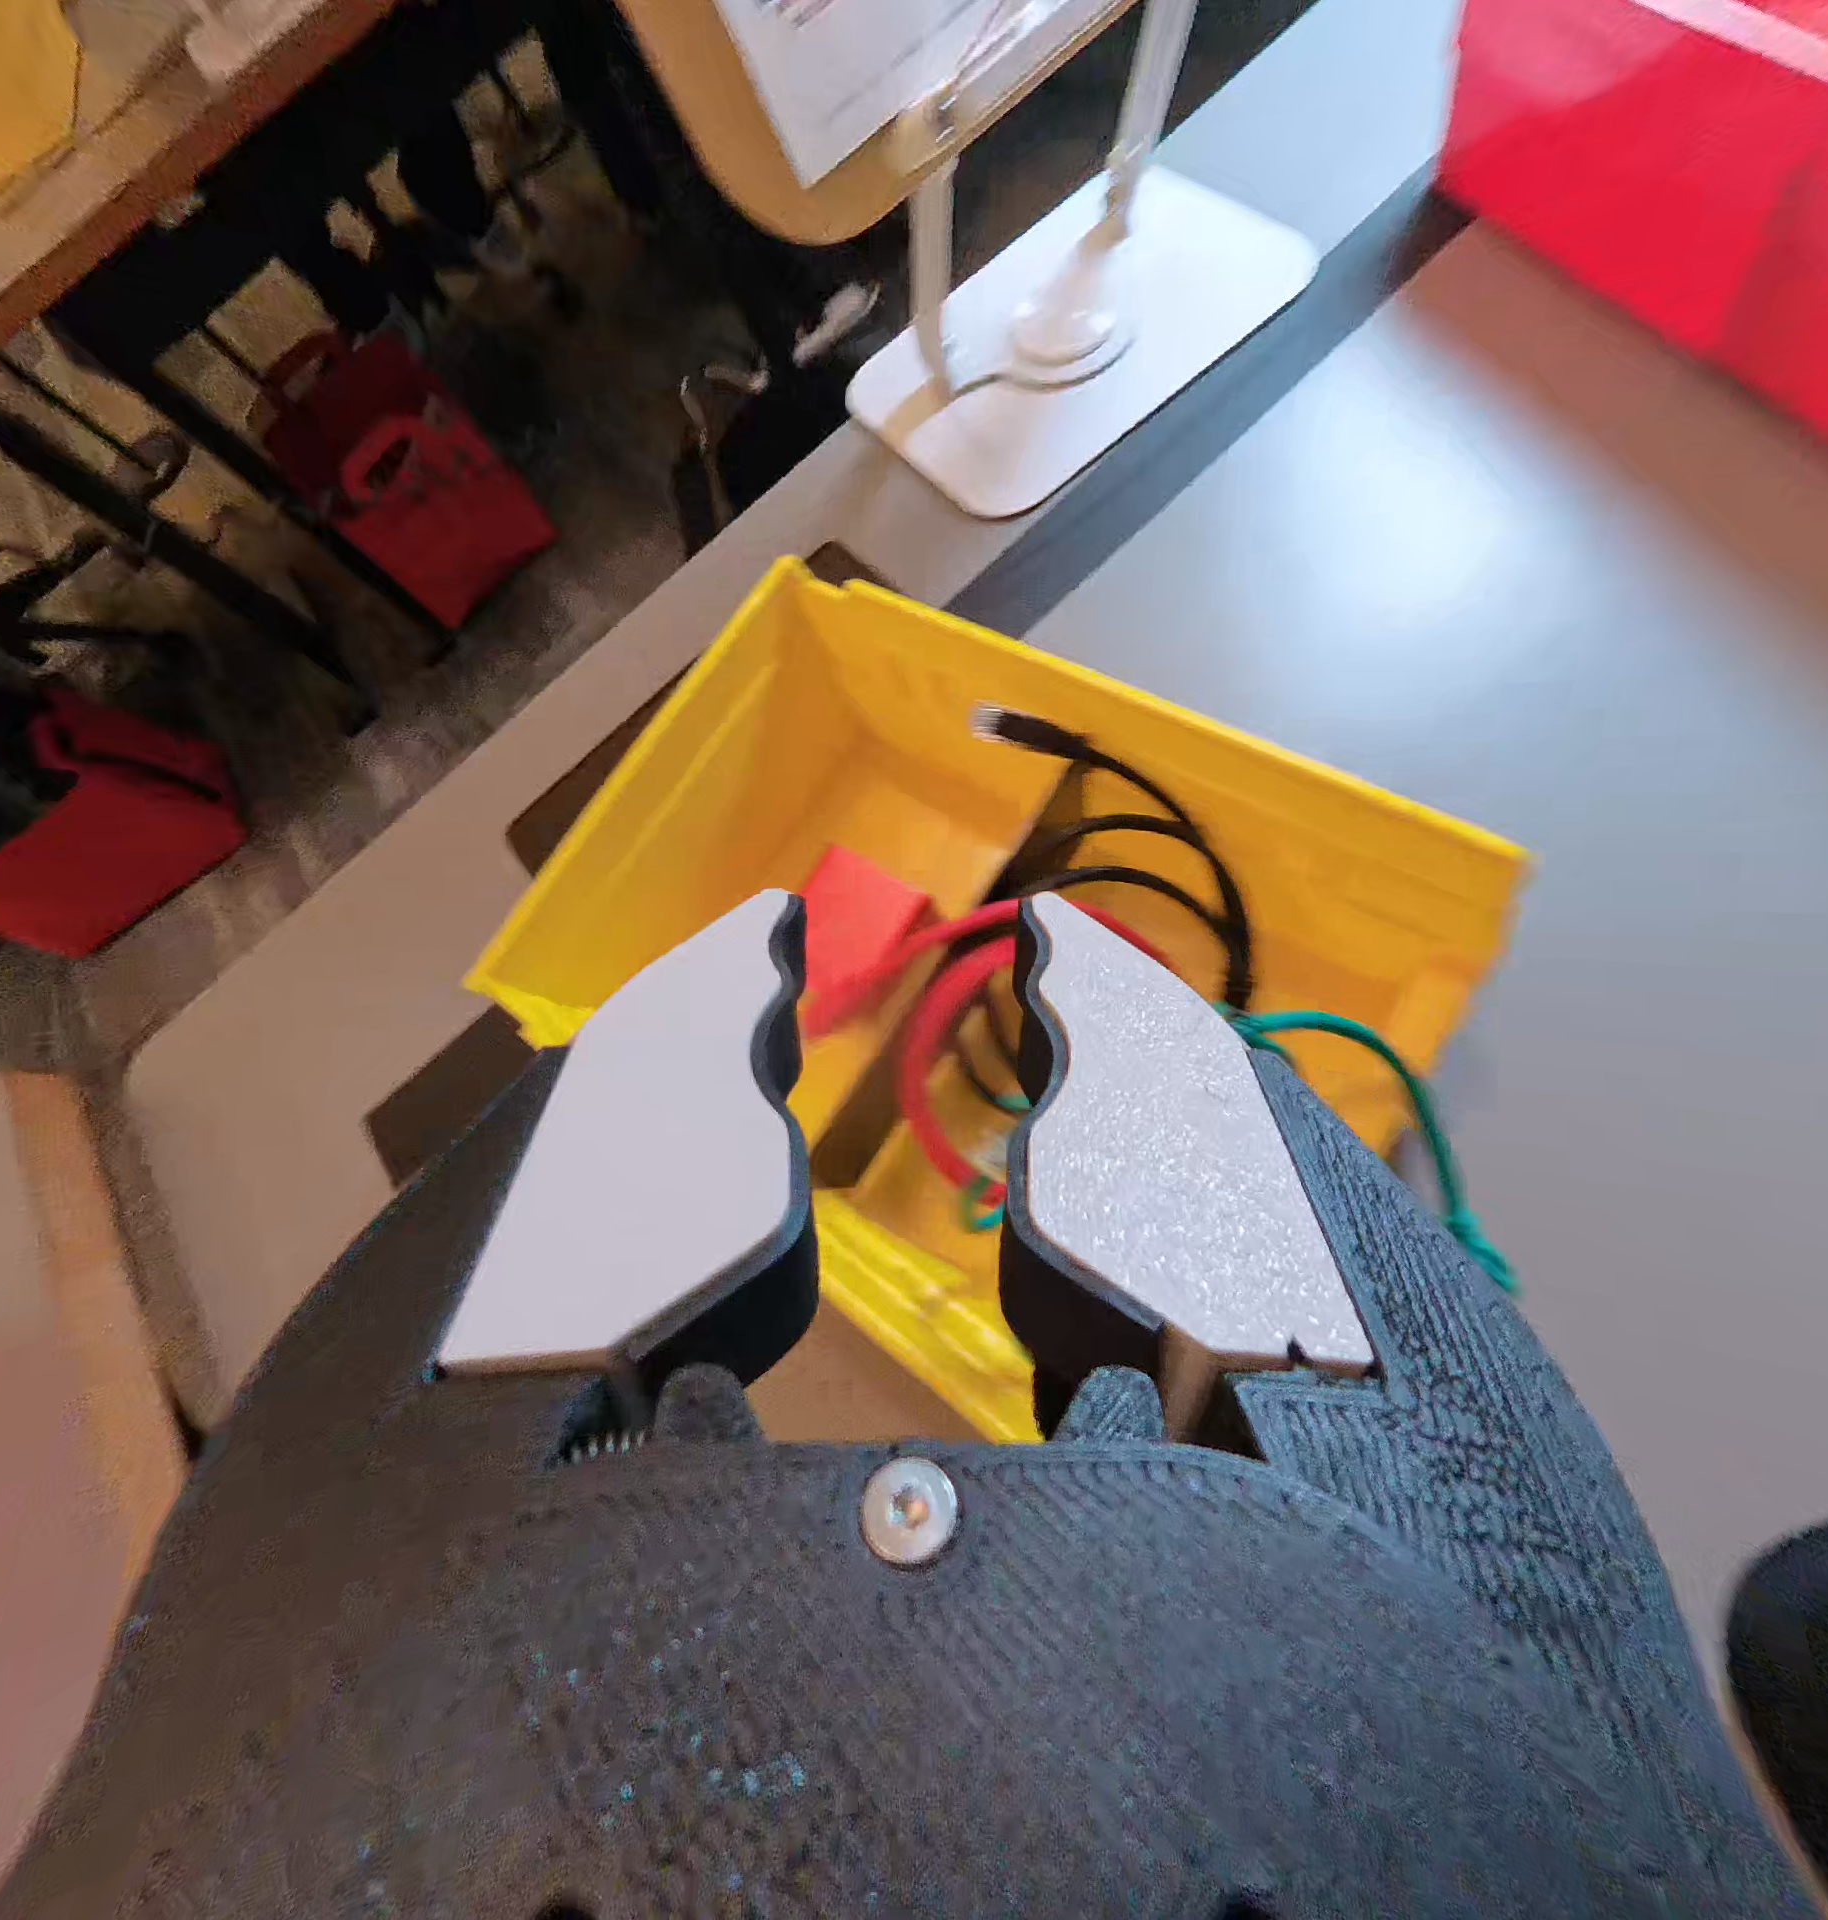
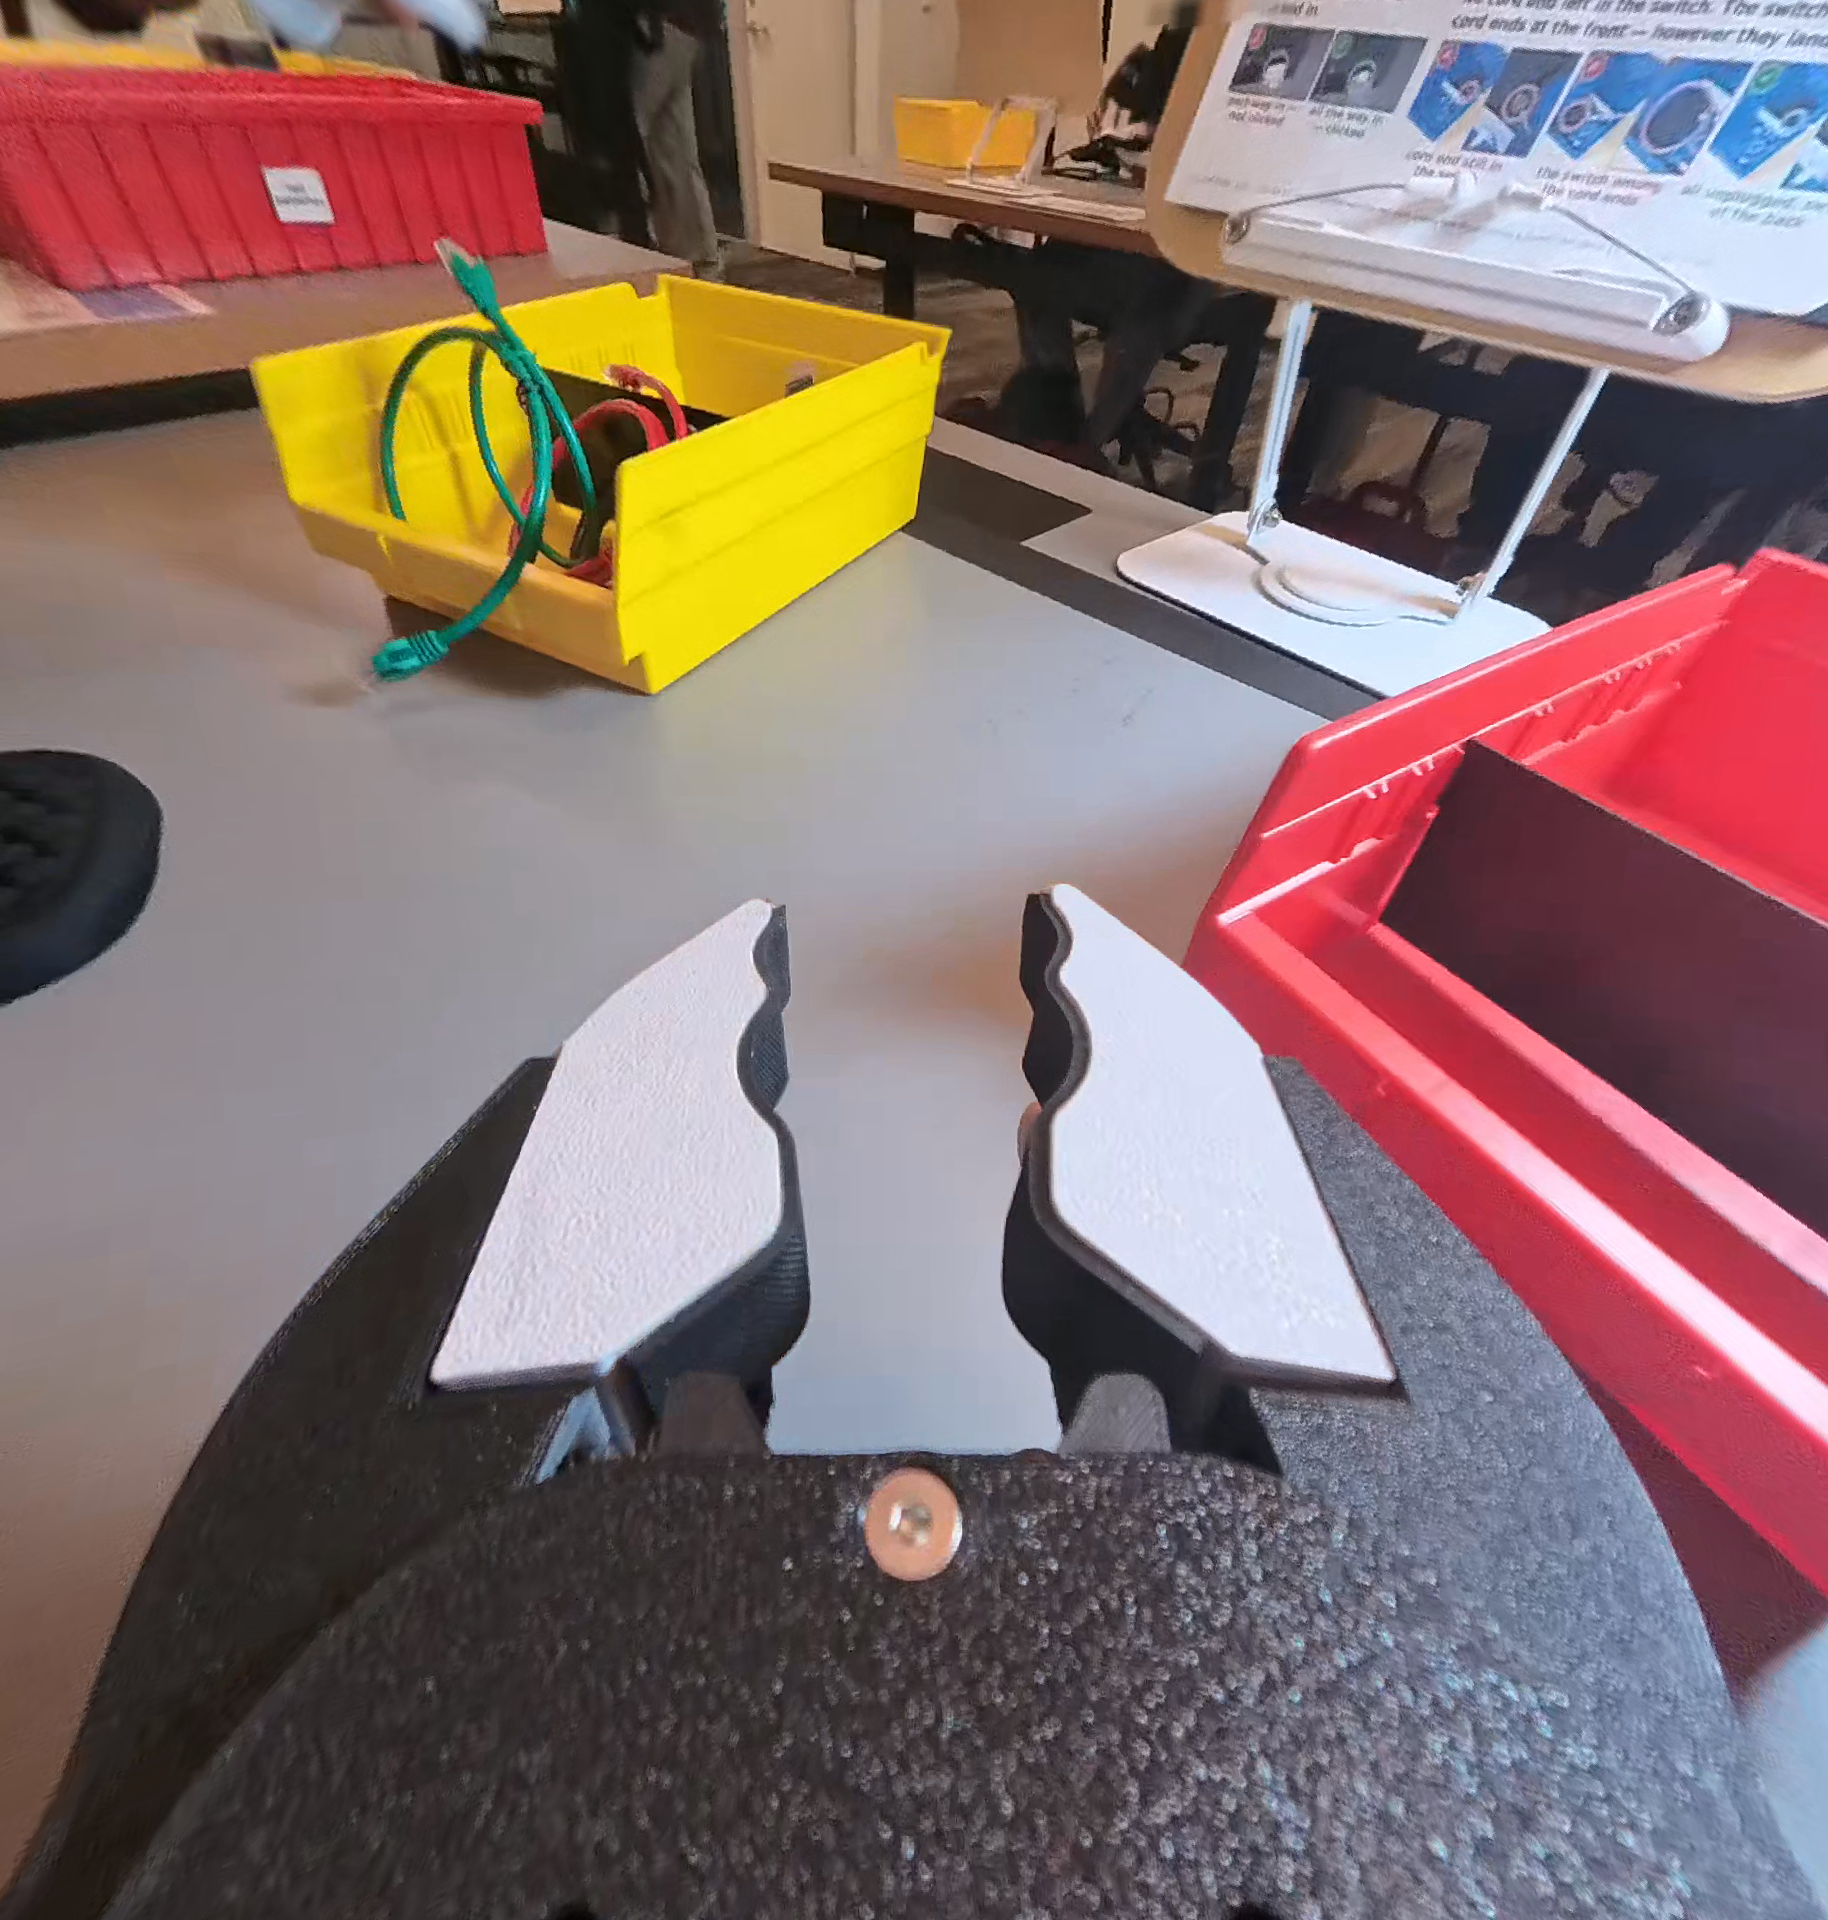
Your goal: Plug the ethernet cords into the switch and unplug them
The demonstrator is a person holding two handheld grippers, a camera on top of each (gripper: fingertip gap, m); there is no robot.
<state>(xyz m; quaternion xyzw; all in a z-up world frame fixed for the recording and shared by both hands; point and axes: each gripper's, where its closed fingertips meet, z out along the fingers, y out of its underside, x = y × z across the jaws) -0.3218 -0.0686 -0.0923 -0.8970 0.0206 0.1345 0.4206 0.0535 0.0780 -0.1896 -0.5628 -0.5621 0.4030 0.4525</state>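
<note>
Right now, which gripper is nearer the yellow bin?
Left. The left gripper hangs just above the yellow bin, jaws open over the cords. The right gripper is well back across the table, beside the red bin.

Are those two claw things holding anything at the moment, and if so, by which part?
Nothing is held. The left gripper hangs open over the yellow bin of cords; the right gripper is open above bare table.

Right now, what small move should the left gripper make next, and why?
Probably lower the open, empty left gripper into the yellow bin toward the red cord lying between its fingertips; the red, black and green cords all sit loose there, none held.
</note>
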